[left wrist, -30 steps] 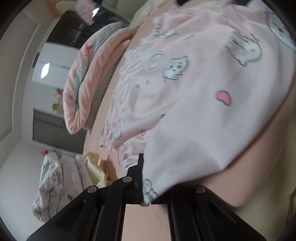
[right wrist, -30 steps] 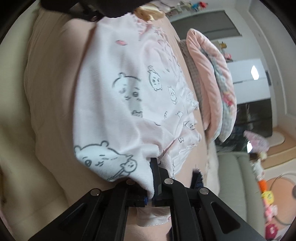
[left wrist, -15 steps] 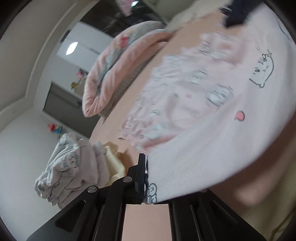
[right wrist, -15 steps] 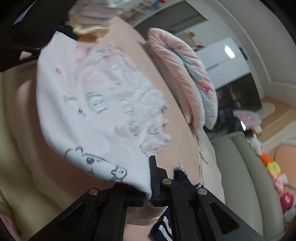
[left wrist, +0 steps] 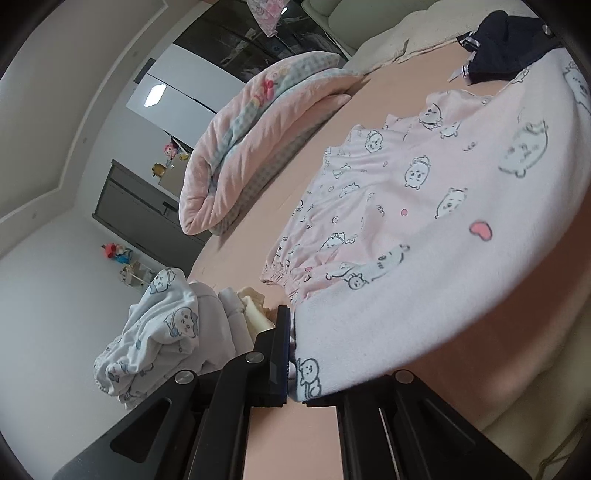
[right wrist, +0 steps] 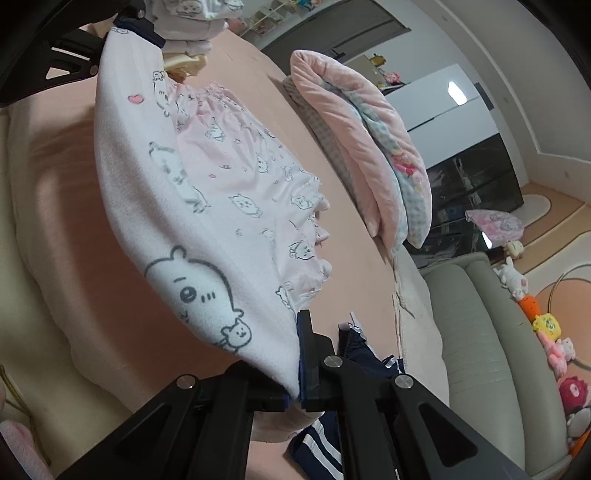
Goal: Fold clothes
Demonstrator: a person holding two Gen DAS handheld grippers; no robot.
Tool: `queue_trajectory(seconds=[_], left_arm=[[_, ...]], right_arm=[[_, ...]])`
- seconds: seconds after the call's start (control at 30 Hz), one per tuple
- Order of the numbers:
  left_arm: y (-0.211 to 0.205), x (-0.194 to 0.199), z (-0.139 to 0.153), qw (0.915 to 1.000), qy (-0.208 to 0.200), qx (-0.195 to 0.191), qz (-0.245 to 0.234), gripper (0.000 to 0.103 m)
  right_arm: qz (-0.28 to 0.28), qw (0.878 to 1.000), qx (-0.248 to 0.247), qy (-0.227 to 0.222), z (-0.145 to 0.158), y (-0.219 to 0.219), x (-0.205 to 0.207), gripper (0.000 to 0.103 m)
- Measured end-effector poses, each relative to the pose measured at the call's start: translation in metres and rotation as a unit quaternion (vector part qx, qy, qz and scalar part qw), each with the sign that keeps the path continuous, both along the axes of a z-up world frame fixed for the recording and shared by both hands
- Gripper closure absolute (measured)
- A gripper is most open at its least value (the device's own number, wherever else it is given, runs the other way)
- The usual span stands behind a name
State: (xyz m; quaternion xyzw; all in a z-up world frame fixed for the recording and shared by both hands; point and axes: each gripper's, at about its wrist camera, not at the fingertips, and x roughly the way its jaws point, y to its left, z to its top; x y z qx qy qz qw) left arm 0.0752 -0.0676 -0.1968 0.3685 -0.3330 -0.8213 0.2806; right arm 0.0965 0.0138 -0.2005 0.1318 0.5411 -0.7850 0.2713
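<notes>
A pale pink garment printed with cartoon animals (left wrist: 424, 206) lies on the peach bed sheet (left wrist: 295, 155), its near edge lifted. My left gripper (left wrist: 293, 354) is shut on one corner of that edge. My right gripper (right wrist: 298, 369) is shut on the other corner, and the garment (right wrist: 207, 177) stretches between them. The left gripper (right wrist: 136, 26) shows at the top left of the right wrist view, holding its corner. The garment's far part with gathered cuffs rests on the bed.
A folded pink and checked quilt (left wrist: 258, 133) lies along the far side of the bed. A heap of pale clothes (left wrist: 166, 332) sits by the left gripper. A dark navy garment (right wrist: 354, 350) lies near the right gripper. A grey sofa (right wrist: 480, 350) with plush toys stands beyond.
Both grippers have lifted and moved the held edge forward over the garment. The views have swung, showing more of the room, the clothes heap and the navy garment.
</notes>
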Motion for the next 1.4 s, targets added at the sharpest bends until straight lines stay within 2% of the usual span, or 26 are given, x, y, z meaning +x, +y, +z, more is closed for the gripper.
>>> queue_trajectory(seconds=[0.3, 0.47, 0.67, 0.83, 1.0, 1.13, 1.3, 1.4], left_arm=[[0.008, 0.011, 0.002, 0.9997, -0.015, -0.015, -0.010, 0.100], [0.011, 0.020, 0.010, 0.9993, -0.024, -0.021, -0.018, 0.100], [0.015, 0.026, 0.014, 0.9985, -0.039, -0.024, -0.029, 0.100], [0.022, 0.036, 0.010, 0.9963, -0.058, -0.043, -0.046, 0.100], [0.030, 0.046, 0.016, 0.9949, -0.060, -0.049, -0.065, 0.100], [0.033, 0.052, 0.024, 0.9953, -0.060, -0.037, -0.067, 0.100], [0.040, 0.064, 0.021, 0.9943, -0.059, -0.048, -0.075, 0.100], [0.036, 0.063, 0.017, 0.9956, -0.056, -0.025, -0.071, 0.100]], right_arm=[[0.015, 1.000, 0.008, 0.002, 0.006, 0.006, 0.009, 0.101], [0.003, 1.000, 0.003, -0.027, 0.017, 0.008, 0.005, 0.101], [0.011, 0.999, 0.015, -0.040, 0.023, 0.012, 0.014, 0.101], [0.020, 0.998, 0.033, -0.040, 0.024, 0.015, 0.024, 0.101], [0.029, 0.998, 0.046, -0.043, 0.034, 0.017, 0.028, 0.101], [0.033, 0.997, 0.052, -0.055, 0.039, 0.018, 0.029, 0.101], [0.041, 0.996, 0.053, -0.060, 0.040, 0.019, 0.037, 0.101], [0.039, 0.996, 0.052, -0.064, 0.037, 0.019, 0.036, 0.101]])
